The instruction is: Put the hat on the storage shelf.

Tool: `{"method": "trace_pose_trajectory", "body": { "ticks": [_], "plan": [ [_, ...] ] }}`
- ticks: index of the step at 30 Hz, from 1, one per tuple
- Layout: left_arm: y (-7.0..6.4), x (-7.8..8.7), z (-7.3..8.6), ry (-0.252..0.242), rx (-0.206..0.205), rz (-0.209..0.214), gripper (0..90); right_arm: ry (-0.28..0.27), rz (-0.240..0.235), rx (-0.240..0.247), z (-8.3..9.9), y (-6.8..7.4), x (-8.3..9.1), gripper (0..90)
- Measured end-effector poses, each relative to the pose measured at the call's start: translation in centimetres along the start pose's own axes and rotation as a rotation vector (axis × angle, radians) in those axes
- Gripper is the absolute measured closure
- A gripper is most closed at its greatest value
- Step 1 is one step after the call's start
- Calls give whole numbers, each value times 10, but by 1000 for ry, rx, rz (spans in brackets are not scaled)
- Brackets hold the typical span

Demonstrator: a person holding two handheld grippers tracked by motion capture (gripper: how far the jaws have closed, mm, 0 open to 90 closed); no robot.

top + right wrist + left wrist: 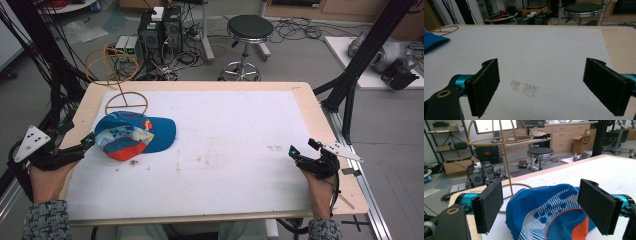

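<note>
1. Left tongs [89, 141] are near the left edge of the surface [225, 200], with the jaws spread wide and nothing between the pads.
2. From the left gripper view, these tongs [541, 207] point at the blue cap [549, 212], which lies just in front of the jaws; I cannot tell if a pad touches the fabric.
3. The cap [134, 136] rests on the left part of the white surface; it is blue with a white pattern and an orange part on the side toward the person.
4. A stand of golden wire [122, 85] is just behind the cap, and its round base ring lies flat on the surface.
5. Right tongs [300, 150] are at the right edge, well apart from the cap, also wide and holding nothing.
6. In the right gripper view the right tongs [549, 87] are above a grey stain [524, 88] on the white cover.
</note>
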State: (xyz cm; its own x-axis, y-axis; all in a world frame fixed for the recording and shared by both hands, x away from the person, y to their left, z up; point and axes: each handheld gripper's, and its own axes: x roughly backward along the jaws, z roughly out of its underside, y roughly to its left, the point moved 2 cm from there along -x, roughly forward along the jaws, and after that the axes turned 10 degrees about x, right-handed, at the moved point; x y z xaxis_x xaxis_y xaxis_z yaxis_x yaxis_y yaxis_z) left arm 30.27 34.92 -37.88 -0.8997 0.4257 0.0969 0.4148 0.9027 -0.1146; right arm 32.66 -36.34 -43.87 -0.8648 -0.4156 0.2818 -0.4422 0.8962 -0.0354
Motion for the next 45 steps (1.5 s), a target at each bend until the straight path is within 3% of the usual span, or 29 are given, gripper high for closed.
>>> {"method": "trace_pose_trajectory", "body": {
  "ticks": [9,14,20,24,27,31,34,36,38,41,43,45],
  "plan": [
    [5,-13,4,-14,14,-9,215,-2,-7,24,0,1,5,129],
    [5,-24,6,-4,-6,-17,214,9,-6,14,3,2,10,130],
    [1,-41,3,24,-88,-27,221,-17,-29,-24,6,-1,21,129],
    [3,-52,4,33,-86,-22,224,-42,-40,-72,10,-5,33,129],
    [4,-61,10,65,-82,-10,224,-61,-36,-81,12,-8,39,129],
    [1,-69,14,83,-108,12,251,-53,-26,-84,14,-9,45,129],
    [-4,-78,18,110,-152,47,275,-46,-26,-79,15,-9,48,129],
    [-6,-82,20,132,-189,38,275,-45,-20,-79,16,-9,50,130],
    [-7,-84,22,139,-201,36,283,-54,-13,-83,16,-11,52,130],
    [-5,-86,23,148,-203,20,283,-52,-10,-89,18,-12,54,130],
    [2,-85,24,167,-190,-6,288,-47,-11,-85,18,-11,54,130],
    [6,-84,25,168,-165,-3,307,-40,-8,-72,18,-11,55,130]
  ]
}}
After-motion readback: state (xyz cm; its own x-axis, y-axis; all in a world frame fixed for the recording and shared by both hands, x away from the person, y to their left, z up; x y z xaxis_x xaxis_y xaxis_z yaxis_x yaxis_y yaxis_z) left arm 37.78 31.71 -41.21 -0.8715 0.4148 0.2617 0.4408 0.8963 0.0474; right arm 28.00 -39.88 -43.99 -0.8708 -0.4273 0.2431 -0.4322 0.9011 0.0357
